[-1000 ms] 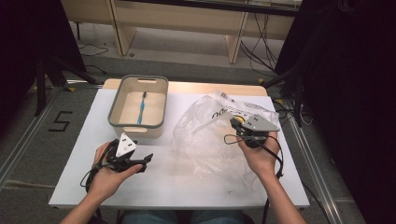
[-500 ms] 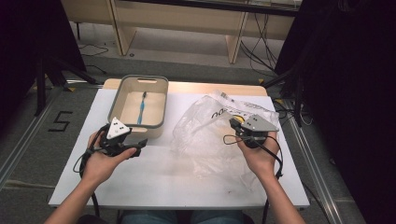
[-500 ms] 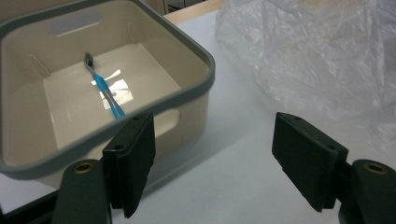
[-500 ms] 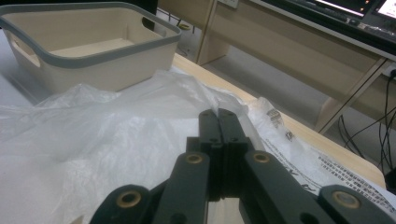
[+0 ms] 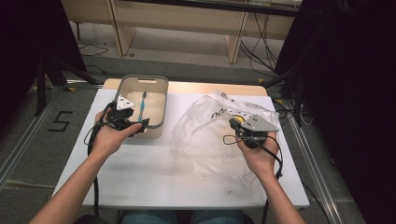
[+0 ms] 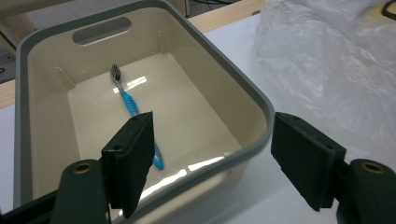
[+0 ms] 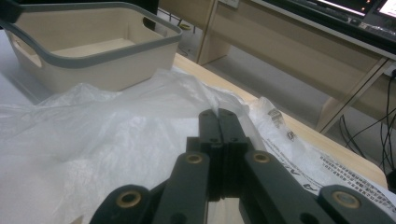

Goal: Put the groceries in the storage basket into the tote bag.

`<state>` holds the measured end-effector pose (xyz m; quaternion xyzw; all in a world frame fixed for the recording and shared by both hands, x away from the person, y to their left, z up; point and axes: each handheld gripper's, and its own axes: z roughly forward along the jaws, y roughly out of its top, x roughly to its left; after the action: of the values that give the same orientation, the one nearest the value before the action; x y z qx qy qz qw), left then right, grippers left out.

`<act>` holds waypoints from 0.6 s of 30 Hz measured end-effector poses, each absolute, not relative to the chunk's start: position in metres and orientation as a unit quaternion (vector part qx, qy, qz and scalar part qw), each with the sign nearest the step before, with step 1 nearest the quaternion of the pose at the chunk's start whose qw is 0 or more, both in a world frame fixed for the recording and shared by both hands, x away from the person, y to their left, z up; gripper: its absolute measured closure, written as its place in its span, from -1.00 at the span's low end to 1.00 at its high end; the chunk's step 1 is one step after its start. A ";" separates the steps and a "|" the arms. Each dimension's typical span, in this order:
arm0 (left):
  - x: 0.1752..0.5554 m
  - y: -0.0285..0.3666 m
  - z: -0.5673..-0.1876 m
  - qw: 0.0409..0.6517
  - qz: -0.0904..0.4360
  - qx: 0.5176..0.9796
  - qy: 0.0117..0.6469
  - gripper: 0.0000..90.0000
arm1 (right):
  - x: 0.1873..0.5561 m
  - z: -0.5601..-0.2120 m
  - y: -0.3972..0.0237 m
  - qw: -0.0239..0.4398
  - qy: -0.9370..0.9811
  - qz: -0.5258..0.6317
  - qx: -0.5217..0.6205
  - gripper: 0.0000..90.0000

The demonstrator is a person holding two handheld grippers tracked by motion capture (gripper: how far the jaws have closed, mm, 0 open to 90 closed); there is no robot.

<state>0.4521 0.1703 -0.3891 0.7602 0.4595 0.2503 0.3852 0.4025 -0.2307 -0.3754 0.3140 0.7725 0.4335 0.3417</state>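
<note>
A cream basin with a grey rim (image 5: 159,88) (image 6: 254,100) stands at the table's back left. A blue toothbrush (image 5: 141,103) (image 6: 127,99) lies on its floor. My left gripper (image 5: 141,125) (image 6: 212,161) is open at the basin's near edge, one jaw over the inside and the other outside the rim. A crumpled clear plastic bag (image 5: 205,133) (image 7: 93,135) lies at the centre right. My right gripper (image 5: 235,125) (image 7: 218,119) hovers over the bag's right part, jaws pressed together with nothing seen between them.
Something yellow (image 5: 238,119) shows through the bag by the right gripper. The white table top (image 5: 154,172) has bare room in front of the basin and bag. Wooden shelving and cables (image 5: 261,42) lie beyond the far edge.
My left gripper has moved forward from the table's front left to the basin's near rim. The right gripper and the bag have stayed put.
</note>
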 end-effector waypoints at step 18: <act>0.523 0.166 -0.393 0.328 0.265 0.756 0.500 -0.31 | 0.403 -0.376 -0.231 0.338 0.772 0.435 0.316 1.00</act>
<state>0.5230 0.1656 -0.3933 0.7565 0.5000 0.2652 0.3278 0.4027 -0.2307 -0.3763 0.3160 0.7723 0.4350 0.3384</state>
